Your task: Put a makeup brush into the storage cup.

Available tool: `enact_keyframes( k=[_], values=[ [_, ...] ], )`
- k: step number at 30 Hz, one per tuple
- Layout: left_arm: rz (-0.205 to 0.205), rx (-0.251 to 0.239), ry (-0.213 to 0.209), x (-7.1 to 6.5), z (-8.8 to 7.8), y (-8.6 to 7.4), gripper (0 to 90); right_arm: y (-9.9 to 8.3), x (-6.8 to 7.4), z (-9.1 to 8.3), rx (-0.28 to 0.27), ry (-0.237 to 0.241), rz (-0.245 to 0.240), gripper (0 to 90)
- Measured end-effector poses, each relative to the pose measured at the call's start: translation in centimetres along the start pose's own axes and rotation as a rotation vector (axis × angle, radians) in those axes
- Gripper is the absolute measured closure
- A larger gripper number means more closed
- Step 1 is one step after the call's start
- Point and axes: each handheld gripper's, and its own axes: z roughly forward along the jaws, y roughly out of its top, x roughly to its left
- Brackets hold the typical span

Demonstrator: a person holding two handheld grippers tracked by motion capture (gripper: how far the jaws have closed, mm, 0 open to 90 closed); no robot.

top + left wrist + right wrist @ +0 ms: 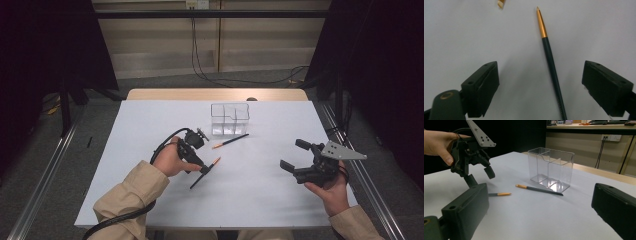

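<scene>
A dark-handled paintbrush [207, 169] [551, 65] with a gold ferrule lies on the white table [260, 190]. My left gripper [202, 169] [540, 72] points down over it, jaws open on either side of the handle and not touching it. A second paintbrush [231, 141] [539, 189] lies in front of a clear divided container [230, 119] [551, 167]. My right gripper [294, 155] [541, 205] is held open at the right, nothing between its jaws. In the right gripper view the left gripper [480, 178] stands over the first paintbrush [500, 194].
The tip of the second paintbrush [501, 3] shows at the top of the left gripper view. A wooden strip [215, 94] edges the table's far side. Metal rails [40, 180] run along both sides of the table, and cables [235, 80] lie on the floor beyond.
</scene>
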Motion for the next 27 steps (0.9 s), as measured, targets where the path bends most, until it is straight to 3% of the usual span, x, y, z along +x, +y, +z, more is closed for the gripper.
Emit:
enact_keyframes(
  k=[17, 27],
  values=[
    [0.025, 0.015, -0.033, -0.39, 0.37, -0.22, 36.5, -0.05, 0.01, 0.04, 0.004, 0.0, 0.001, 0.6],
    [0.023, 0.06, -0.054, -0.43, 0.88, -0.82, 47.4, -0.04, -0.02, 0.01, 0.006, -0.003, -0.001, 0.6]
  ],
)
